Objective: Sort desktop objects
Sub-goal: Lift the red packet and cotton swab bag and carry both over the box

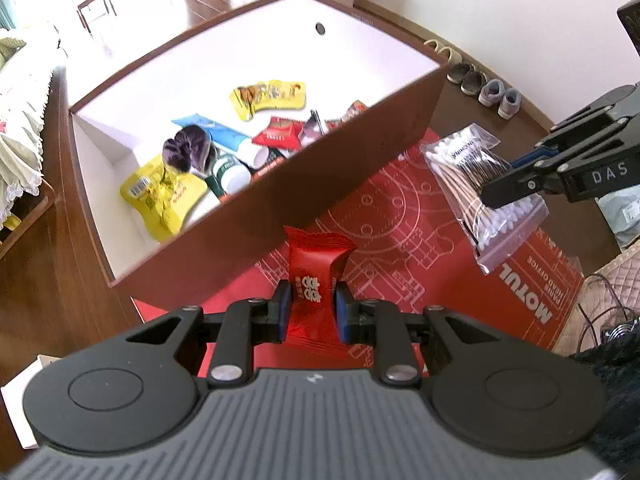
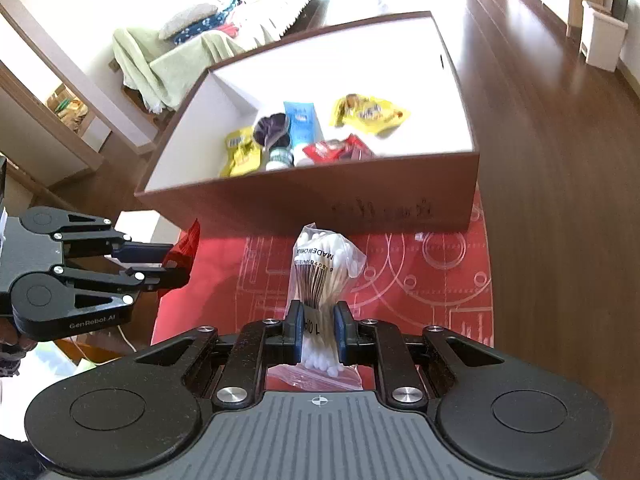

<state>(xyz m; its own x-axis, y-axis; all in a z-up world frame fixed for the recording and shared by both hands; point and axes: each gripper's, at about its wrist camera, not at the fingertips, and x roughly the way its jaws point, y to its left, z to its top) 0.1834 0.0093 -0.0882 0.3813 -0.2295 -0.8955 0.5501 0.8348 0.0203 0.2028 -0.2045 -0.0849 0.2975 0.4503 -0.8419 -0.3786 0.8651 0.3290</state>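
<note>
**Both items gripped, short of the box**

Presently I hold one object in each gripper, both raised over the red mat (image 1: 400,216) on the near side of the brown box (image 1: 280,184). My left gripper (image 1: 310,310) is clamped on the red candy packet (image 1: 316,264): the two blue pads press its lower half from either side, and its crimped top stands up beyond the fingertips, pointing toward the box wall. My right gripper (image 2: 318,332) is closed on the bag of cotton swabs (image 2: 324,272), gripped low, near the red zip seal, so that the swab bundle and barcode label project forward past the pads.

I judge both grips are set low so the bulk of each item leads into the box and can drop clear on release.

Inside the white-lined box lie things already sorted: two yellow snack bags (image 1: 164,196), a blue pouch (image 1: 216,132), a red packet (image 1: 280,132), a dark purple item (image 1: 186,150) and small white-capped bottles (image 1: 232,172), all clustered toward its near wall. The far part of the box floor is bare.

Beyond the box, at far right in the left wrist view, shoes (image 1: 484,88) line the wall.
</note>
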